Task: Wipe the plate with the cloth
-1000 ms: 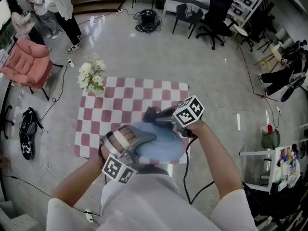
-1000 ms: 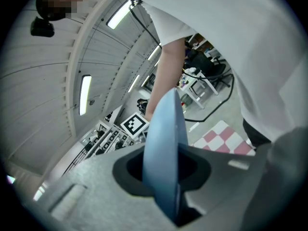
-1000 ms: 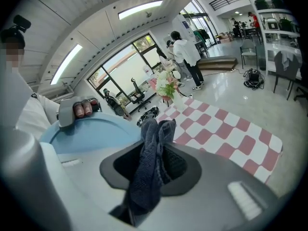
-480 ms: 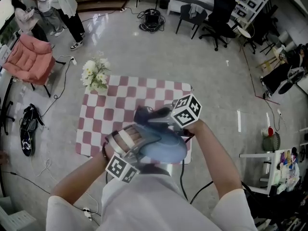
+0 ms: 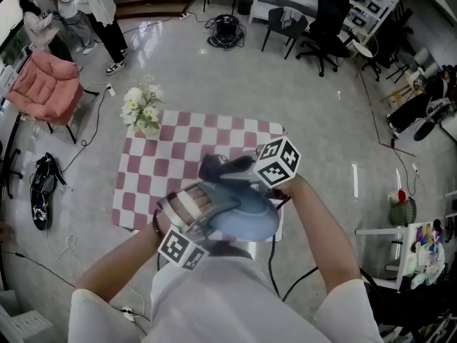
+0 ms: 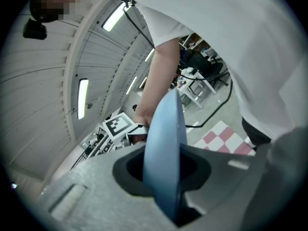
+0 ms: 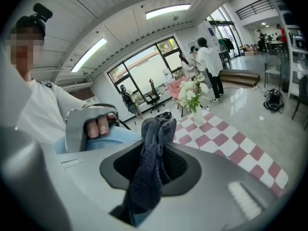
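Well, from my end both tools are loaded. My left gripper (image 6: 166, 186) has its jaws clamped on the blue plate (image 6: 163, 138), which I see edge-on in the left gripper view, its rim pinched between the two grey jaws. From the head view the plate is held up off the table, over the near edge of the red-and-white checked tablecloth (image 5: 161, 166) and close in front of my body. My right gripper (image 7: 144, 191) is closed on the dark grey cloth (image 7: 151, 153); the fabric is bunched between the jaws and sticks up out of them. In the head view the cloth sits at the far edge of the plate and looks to be touching it. A vase of white flowers (image 5: 141, 113) stands at the far left corner of the table, well apart from the plate. A pink chair (image 5: 44, 84) stands on the floor further left.
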### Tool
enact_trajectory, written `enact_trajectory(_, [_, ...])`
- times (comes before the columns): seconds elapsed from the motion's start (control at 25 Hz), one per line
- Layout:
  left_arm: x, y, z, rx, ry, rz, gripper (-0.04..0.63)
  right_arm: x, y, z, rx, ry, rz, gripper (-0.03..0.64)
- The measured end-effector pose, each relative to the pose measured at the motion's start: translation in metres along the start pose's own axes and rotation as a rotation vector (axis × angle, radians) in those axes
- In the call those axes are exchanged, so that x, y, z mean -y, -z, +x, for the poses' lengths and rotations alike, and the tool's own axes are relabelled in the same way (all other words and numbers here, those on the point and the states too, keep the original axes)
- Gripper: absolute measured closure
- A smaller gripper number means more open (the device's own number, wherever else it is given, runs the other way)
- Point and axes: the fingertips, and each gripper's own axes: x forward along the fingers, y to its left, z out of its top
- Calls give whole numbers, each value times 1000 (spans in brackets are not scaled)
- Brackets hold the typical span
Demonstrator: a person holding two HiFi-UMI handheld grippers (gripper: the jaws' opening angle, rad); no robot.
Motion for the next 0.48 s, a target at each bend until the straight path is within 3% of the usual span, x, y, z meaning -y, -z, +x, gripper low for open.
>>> enact_trajectory(0.48, [-4, 12, 6, -79, -40, -48, 522, 38, 76, -62, 37, 123, 160, 518])
